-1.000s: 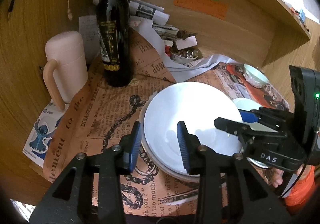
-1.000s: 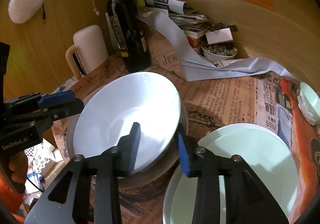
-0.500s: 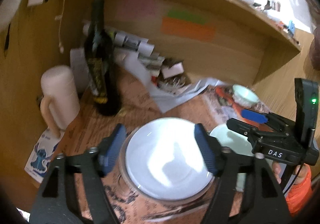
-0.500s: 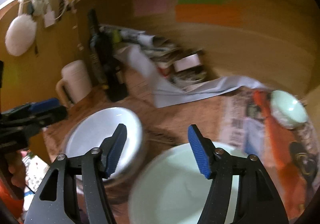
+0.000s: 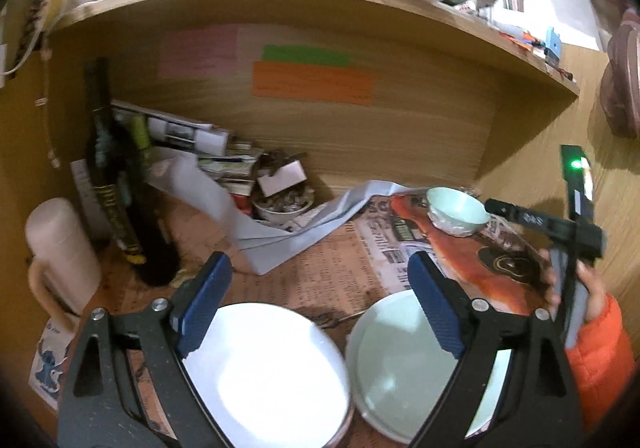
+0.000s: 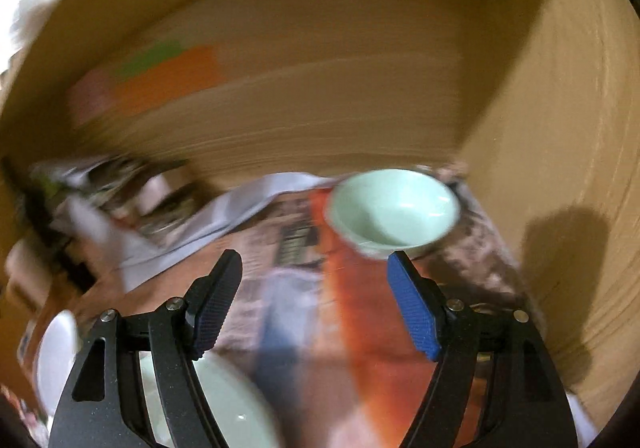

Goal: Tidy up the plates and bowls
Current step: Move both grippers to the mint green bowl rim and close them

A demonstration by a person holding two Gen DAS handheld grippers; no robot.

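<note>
Beside the wine bottle (image 5: 120,192), in the left wrist view, the left tongs (image 5: 320,312) have just been opening and stand wide over nothing, above the white plate (image 5: 268,372), which nearly touches the green plate (image 5: 400,360). Through the right wrist view, the right tongs (image 6: 316,300), also freshly spread and empty, face the green bowl (image 6: 394,208) near the side wall; a hurried reach could knock it against that wall, though the newspaper-covered worktop (image 6: 352,308) before it lies free.

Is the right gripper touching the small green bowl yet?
Apart. In the right wrist view the right gripper stands open, nothing between its fingers, with newspaper showing before the small green bowl.
</note>
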